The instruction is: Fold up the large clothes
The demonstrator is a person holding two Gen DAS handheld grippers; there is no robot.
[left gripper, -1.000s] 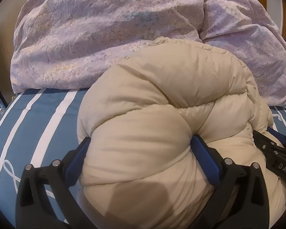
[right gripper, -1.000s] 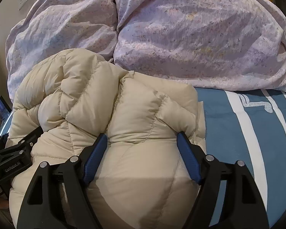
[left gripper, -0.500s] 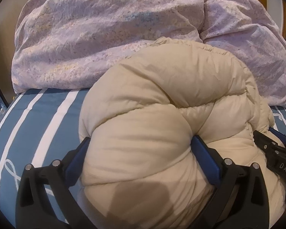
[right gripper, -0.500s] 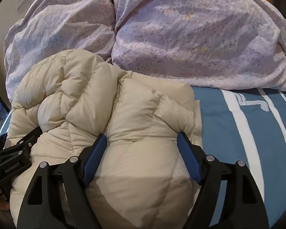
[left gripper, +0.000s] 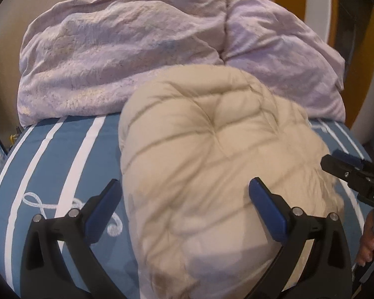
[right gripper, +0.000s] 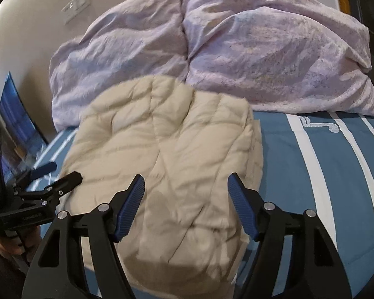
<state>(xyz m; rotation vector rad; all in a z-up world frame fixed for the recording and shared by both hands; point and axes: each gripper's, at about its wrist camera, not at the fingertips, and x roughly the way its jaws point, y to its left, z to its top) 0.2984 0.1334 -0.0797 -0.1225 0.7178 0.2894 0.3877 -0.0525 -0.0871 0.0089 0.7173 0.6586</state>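
Note:
A beige quilted puffer jacket (left gripper: 212, 149) lies folded into a thick bundle on the blue striped bed; it also shows in the right wrist view (right gripper: 167, 149). My left gripper (left gripper: 184, 196) is open and held above the jacket's near left part, holding nothing. My right gripper (right gripper: 185, 194) is open above the jacket's near right part, also empty. The right gripper shows at the right edge of the left wrist view (left gripper: 349, 172). The left gripper shows at the left of the right wrist view (right gripper: 49, 177).
A crumpled lilac duvet (left gripper: 127, 57) is piled at the far side of the bed, touching the jacket's far edge; it also shows in the right wrist view (right gripper: 261, 57). The blue bedspread with white stripes (right gripper: 324, 174) lies around the jacket. A wall (right gripper: 37, 12) stands behind.
Both grippers have pulled up and back from the jacket, which they were pressing into. The jacket bundle now lies flatter on the bed.

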